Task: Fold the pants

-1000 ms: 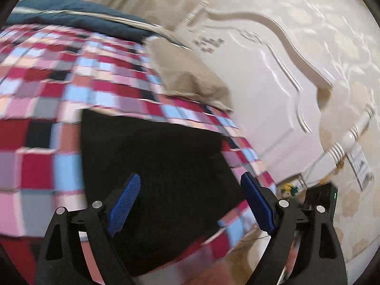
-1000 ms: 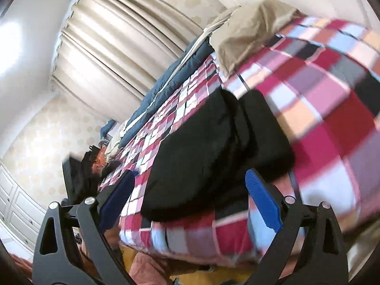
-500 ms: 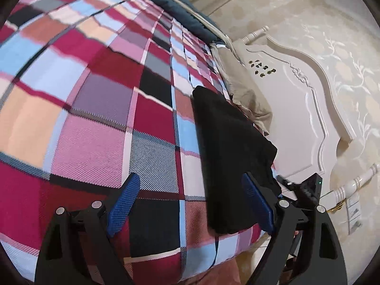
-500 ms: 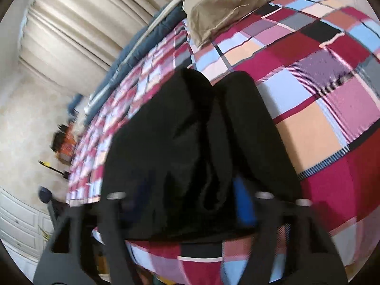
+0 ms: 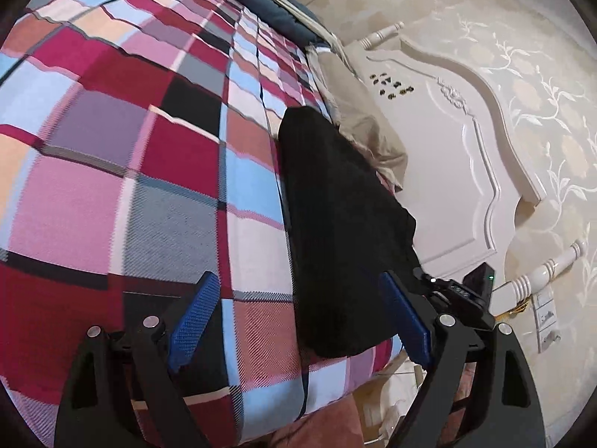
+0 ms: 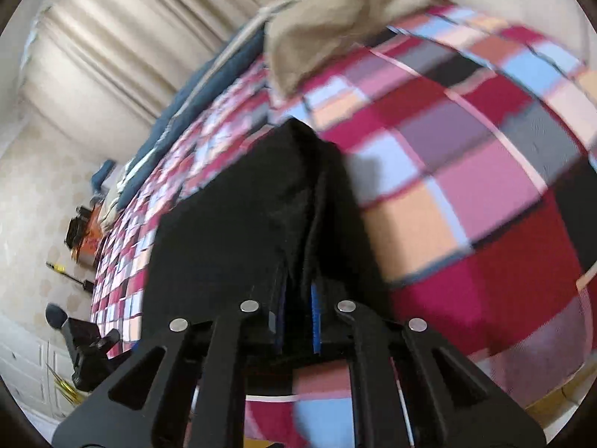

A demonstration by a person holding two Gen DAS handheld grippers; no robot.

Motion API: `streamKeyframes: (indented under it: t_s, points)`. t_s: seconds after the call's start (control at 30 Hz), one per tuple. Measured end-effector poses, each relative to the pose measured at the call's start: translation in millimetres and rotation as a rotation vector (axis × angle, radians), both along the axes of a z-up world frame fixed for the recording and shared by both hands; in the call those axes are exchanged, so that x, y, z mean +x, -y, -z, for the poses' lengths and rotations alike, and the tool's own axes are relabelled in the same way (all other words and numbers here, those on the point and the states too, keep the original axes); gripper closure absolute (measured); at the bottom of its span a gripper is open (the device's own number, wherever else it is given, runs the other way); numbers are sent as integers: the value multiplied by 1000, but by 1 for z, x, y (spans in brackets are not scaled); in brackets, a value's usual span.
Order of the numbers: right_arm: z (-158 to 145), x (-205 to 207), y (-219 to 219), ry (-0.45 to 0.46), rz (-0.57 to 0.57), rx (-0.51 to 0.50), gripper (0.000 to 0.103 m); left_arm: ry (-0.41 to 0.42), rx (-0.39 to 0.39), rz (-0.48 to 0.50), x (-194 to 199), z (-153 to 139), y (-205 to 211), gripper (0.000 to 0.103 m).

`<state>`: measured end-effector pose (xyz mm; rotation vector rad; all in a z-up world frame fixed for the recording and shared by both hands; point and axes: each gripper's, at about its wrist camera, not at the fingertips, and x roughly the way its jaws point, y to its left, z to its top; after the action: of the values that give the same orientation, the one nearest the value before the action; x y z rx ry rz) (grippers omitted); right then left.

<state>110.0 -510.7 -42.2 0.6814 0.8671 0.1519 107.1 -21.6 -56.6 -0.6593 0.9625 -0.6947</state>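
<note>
Right gripper [image 6: 296, 310] clamps a fold of black pants [image 6: 238, 231]; left gripper [image 5: 298, 313] gapes over plaid blanket [image 5: 112, 186].

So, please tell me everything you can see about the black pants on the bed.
The black pants are dark, soft-looking cloth, already folded into a thick, long bundle with a deep crease along its length. They lie on the checked bedspread near the bed's edge, their far end near a beige pillow. The right gripper has just been closing and now pinches a fold at the near end. The left gripper is open and does not grip them.
</note>
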Motion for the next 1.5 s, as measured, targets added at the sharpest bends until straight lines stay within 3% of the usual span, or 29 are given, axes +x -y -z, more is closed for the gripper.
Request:
streamKeyframes:
  t_s: [0.27, 0.67, 0.77, 0.83, 0.9, 1.07, 1.17, 1.23, 1.33, 1.43, 1.47, 1.5]
  points:
    - [16, -1, 14, 25, -3, 93, 93, -8, 36, 7, 3, 4, 15, 17]
    - [19, 1, 17, 43, -13, 151, 90, 1, 75, 2, -1, 1, 18, 17]
    - [14, -6, 20, 56, -5, 181, 79, -4, 50, 12, -1, -3, 19, 17]
    - [5, -14, 27, 99, 25, 193, 51, -6, -1, 32, -1, -4, 17, 17]
    - [0, -17, 34, 110, 52, 163, 37, -18, -42, 44, 2, -2, 16, 17]
    - [18, -1, 33, 50, -22, 212, 33, -60, -58, 65, 16, 9, 28, 16]
    - [25, 13, 24, 23, -63, 189, 32, -42, -46, 70, 23, 7, 38, 14]
    - [23, 21, 16, 29, -98, 167, 24, -45, -52, 77, 26, 5, 44, 14]
    - [23, 27, 8, 26, -139, 145, 21, -74, -108, 117, 33, 7, 60, 14]
    - [25, 29, 3, 24, -160, 131, 25, -69, -78, 103, 38, 10, 72, 17]
    - [25, 30, 2, 19, -163, 120, 28, -60, -39, 97, 38, 10, 75, 30]
    - [28, 30, 0, 7, -167, 108, 41, -54, 19, 92, 38, 10, 77, 45]
